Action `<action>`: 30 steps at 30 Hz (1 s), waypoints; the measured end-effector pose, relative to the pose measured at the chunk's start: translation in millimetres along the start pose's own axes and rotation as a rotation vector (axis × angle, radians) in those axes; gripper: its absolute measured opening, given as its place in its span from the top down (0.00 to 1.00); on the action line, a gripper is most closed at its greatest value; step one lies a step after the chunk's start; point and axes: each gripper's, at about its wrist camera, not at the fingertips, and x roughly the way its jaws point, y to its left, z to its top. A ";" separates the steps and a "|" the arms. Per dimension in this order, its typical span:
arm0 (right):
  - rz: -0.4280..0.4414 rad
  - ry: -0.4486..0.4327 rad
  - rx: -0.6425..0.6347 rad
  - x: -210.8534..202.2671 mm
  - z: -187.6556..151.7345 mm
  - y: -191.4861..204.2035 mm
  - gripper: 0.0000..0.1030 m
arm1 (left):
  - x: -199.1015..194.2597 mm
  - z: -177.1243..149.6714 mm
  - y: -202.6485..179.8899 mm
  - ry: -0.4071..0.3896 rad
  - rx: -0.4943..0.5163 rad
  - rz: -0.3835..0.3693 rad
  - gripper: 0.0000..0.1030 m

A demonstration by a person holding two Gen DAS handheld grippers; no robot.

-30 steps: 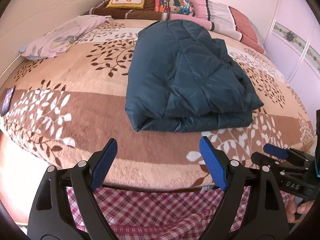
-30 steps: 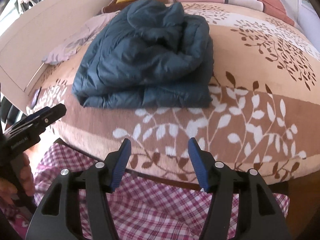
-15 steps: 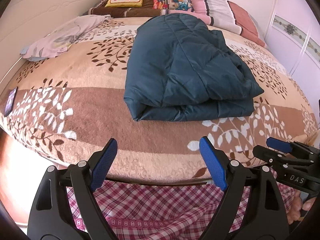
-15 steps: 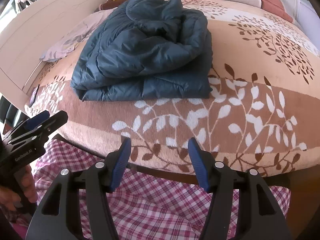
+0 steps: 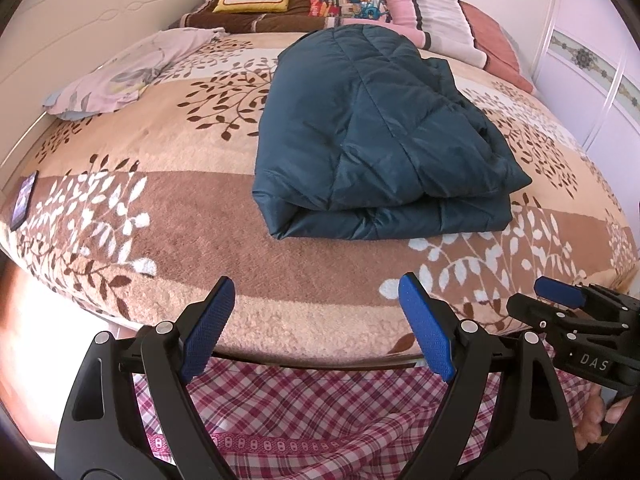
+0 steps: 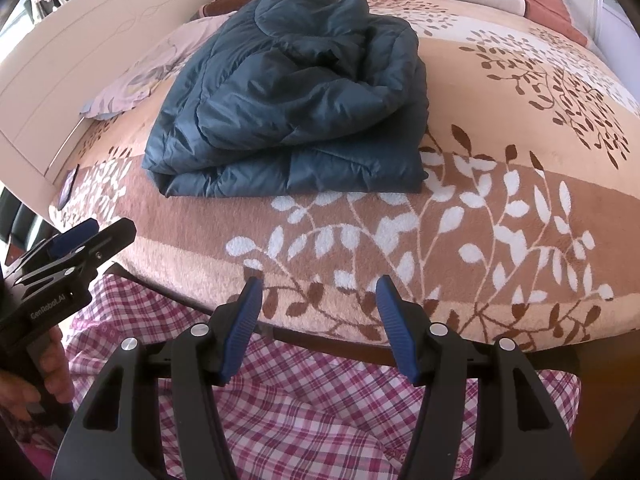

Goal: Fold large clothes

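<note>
Left wrist view. Left gripper (image 5: pixel 316 320) held wide open at the near bed edge, nothing between the blue pads (image 5: pixel 208 326). Dark teal padded jacket (image 5: pixel 372 140) lying folded in layers on the leaf-patterned blanket (image 5: pixel 160 208), centre of the bed, well apart from both tools. Upper layer overhanging the lower one at the right (fold not square). Right gripper (image 5: pixel 560 298) visible at the far right, low by the bed edge, holding nothing. Lilac garment (image 5: pixel 120 76) at the far left, pillows (image 5: pixel 360 0) along the far end, dark phone (image 5: pixel 23 200) at the left edge. Checked pink clothing (image 5: pixel 312 408) of the operator below the bed rail.

Right wrist view. Right gripper (image 6: pixel 318 318) open to a moderate gap, empty, above the near edge of the blanket (image 6: pixel 480 220). Jacket (image 6: pixel 296 100) seen from the right: top layer bunched and puffy toward the far end, near edge fairly straight. Left gripper (image 6: pixel 86 236) at the left margin, off the fabric.

Risks, as judged. Slippery, springy filling likely to push the bundle open if left unpressed. Grip on one layer only likely to drag the top off the stack. Pull toward the near edge likely to slide the whole bundle on the plush blanket.
</note>
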 end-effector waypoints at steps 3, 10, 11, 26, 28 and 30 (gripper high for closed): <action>0.000 0.000 0.002 0.3 -0.4 0.4 0.43 | -0.1 -0.1 -0.6 0.000 0.000 0.001 0.19; 0.000 0.003 0.000 1.5 -1.0 0.8 0.43 | -1.0 0.2 -1.0 -0.004 0.005 0.000 0.19; 0.000 0.004 0.001 1.6 -1.2 0.9 0.43 | -1.4 0.5 -1.7 -0.005 0.006 0.001 0.19; 0.001 0.013 0.000 4.3 -3.5 -0.2 0.43 | -1.3 0.3 -2.0 -0.002 0.003 0.001 0.19; 0.002 0.014 0.000 4.9 -3.8 -0.1 0.43 | -1.4 0.5 -1.7 -0.002 0.004 0.000 0.19; 0.001 0.015 0.001 5.0 -4.5 0.1 0.43 | -1.2 0.3 -1.9 -0.002 0.004 0.000 0.19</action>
